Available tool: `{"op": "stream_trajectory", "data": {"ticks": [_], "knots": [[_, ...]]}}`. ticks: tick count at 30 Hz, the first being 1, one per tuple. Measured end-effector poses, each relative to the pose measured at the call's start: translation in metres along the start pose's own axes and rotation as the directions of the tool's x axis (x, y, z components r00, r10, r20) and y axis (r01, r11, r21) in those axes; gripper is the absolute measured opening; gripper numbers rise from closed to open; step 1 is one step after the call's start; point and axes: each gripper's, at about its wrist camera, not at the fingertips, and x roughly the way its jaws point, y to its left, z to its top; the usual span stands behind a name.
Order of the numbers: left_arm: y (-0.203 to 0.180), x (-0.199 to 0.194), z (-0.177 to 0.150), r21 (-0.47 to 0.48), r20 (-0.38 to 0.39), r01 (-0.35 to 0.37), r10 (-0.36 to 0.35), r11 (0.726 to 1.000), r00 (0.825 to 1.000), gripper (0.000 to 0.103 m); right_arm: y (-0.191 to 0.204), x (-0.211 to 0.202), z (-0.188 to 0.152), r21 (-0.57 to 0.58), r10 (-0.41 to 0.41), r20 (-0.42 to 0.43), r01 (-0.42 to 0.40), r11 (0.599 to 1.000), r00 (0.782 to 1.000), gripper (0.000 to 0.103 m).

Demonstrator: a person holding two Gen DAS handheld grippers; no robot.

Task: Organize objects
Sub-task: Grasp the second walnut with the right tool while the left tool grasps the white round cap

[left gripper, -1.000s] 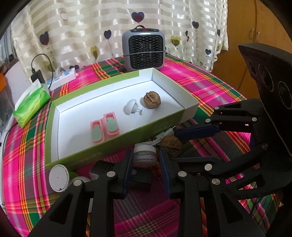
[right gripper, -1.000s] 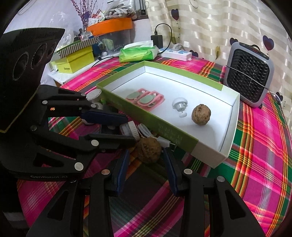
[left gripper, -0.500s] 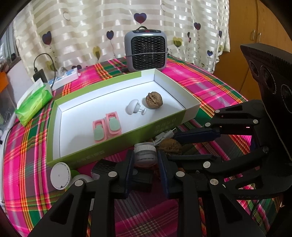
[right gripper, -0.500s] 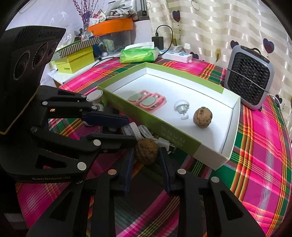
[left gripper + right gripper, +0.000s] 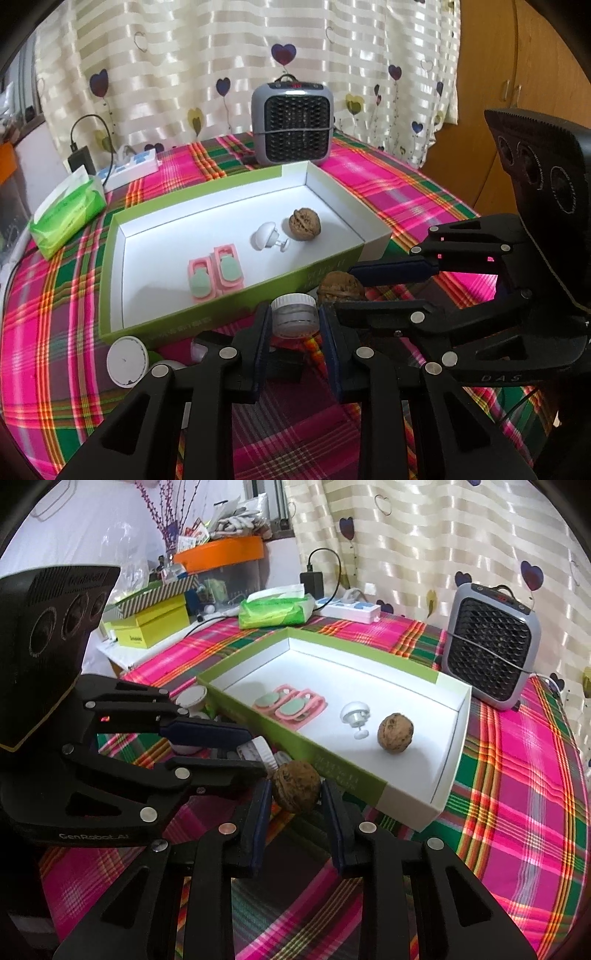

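A green-and-white box (image 5: pixel 133 325) (image 5: pixel 406 805) lies on the plaid table. It holds a walnut (image 5: pixel 304 224) (image 5: pixel 395 734), a white knob (image 5: pixel 264 236) (image 5: pixel 354 713) and two pink-and-green clips (image 5: pixel 216 271) (image 5: pixel 290 706). My left gripper (image 5: pixel 294 325) is shut on a small clear jar with a white lid (image 5: pixel 294 316), lifted in front of the box. My right gripper (image 5: pixel 295 794) is shut on a second walnut (image 5: pixel 296 791) (image 5: pixel 340 288), also lifted, right beside the left gripper.
A grey heater (image 5: pixel 293 124) (image 5: pixel 493 648) stands behind the box. A green tissue pack (image 5: pixel 68 211) (image 5: pixel 275 609) and a power strip (image 5: pixel 131 168) lie at the far left. White round lids (image 5: pixel 127 362) and a black block (image 5: pixel 284 363) lie in front of the box.
Both grippers have closed, the left on the jar and the right on the walnut, and lifted them off the table toward the box's front wall.
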Motion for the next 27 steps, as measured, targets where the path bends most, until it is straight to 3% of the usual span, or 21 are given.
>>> {"op": "stream_trajectory", "data": {"ticks": [10, 27], "knots": [[0.005, -0.008, 0.003, -0.031, 0.047, 0.005, -0.004, 1.000, 0.999, 0.024, -0.003, -0.011, 0.003, 0.028, -0.007, 0.064, 0.005, 1.000, 0.998, 0.029], [0.018, -0.009, 0.006, -0.096, 0.084, -0.056, 0.064, 0.994, 0.994, 0.024, -0.003, -0.014, 0.006, 0.056, -0.044, 0.106, 0.038, 0.998, 0.993, 0.029]]}}
